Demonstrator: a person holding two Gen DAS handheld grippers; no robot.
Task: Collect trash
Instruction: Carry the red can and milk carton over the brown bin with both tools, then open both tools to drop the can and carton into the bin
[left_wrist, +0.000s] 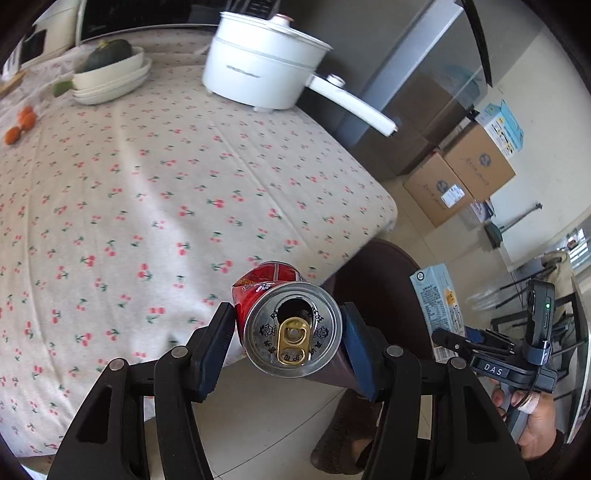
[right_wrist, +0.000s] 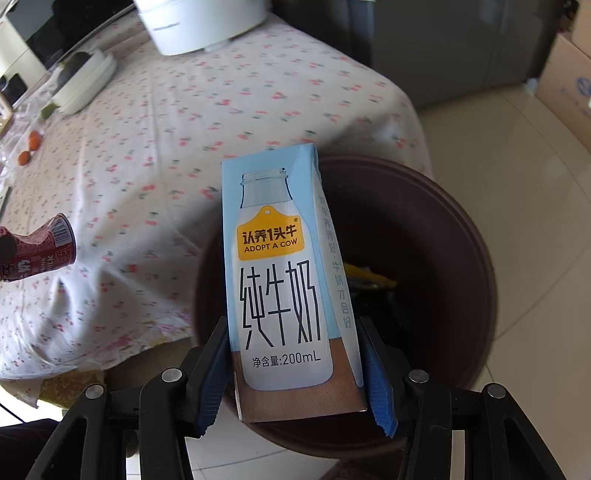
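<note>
Now the right gripper (right_wrist: 295, 373), clenched on the milk carton (right_wrist: 284, 280), should release only squarely above the bin (right_wrist: 461, 258); the left gripper (left_wrist: 288, 336) grips the can (left_wrist: 291, 325) beside the bin.

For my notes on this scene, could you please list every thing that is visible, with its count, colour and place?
can: 1, red, dented, in left gripper
milk carton: 1, blue-white, in right gripper, over bin
bin: 1, brown, floor by table
tablecloth: 1, white, cherry print, on table
pot: 1, white, far table edge
bowls: stacked, white, holding a dark vegetable
small fruits: about 3, orange, table
boxes: 2, brown, floor
left gripper: black, shut
right gripper: black, shut
</note>
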